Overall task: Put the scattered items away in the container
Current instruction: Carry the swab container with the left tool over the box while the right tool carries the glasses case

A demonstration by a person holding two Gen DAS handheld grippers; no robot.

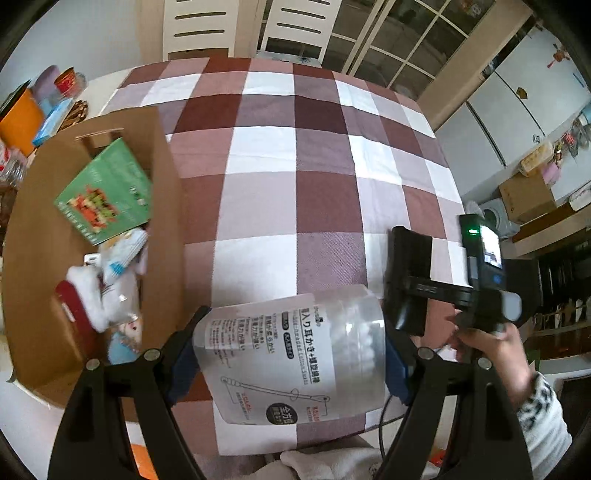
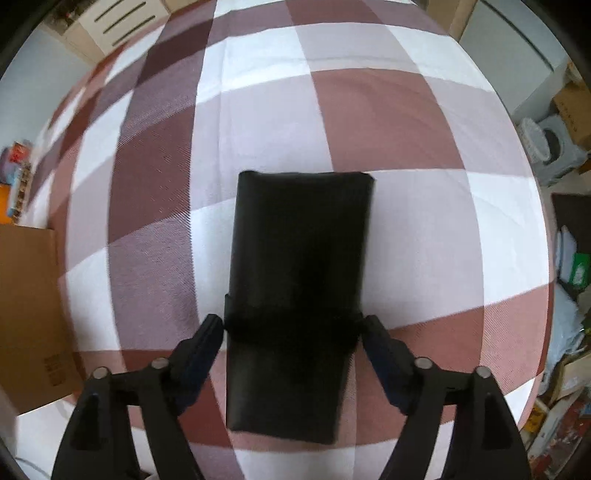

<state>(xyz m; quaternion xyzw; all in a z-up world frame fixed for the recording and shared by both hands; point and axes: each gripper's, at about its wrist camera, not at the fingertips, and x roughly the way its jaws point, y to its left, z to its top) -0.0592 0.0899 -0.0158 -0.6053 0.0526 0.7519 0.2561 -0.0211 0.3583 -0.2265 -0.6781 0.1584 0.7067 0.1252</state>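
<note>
My left gripper (image 1: 295, 328) is shut on a clear round cotton-swab tub (image 1: 291, 354) with a white printed label, held just above the checked tablecloth (image 1: 280, 155). To its left stands the open cardboard box (image 1: 162, 192). Inside it lie a green packet (image 1: 107, 188), a red-and-white fuzzy item (image 1: 85, 295) and some plastic-wrapped things. In the right wrist view my right gripper (image 2: 291, 325) points straight down, with both pads against the sides of a black oblong case (image 2: 299, 240). That case (image 1: 408, 258) also shows in the left wrist view, with a person's hand (image 1: 495, 343) behind it.
Two white chairs (image 1: 199, 26) stand at the table's far side. Packets and cans (image 1: 55, 96) crowd the far left, beyond the box. The table's right edge drops off to a floor with cardboard boxes (image 1: 524, 199) and a grey stool (image 2: 554, 147). The box's outer wall (image 2: 29, 314) shows at the left.
</note>
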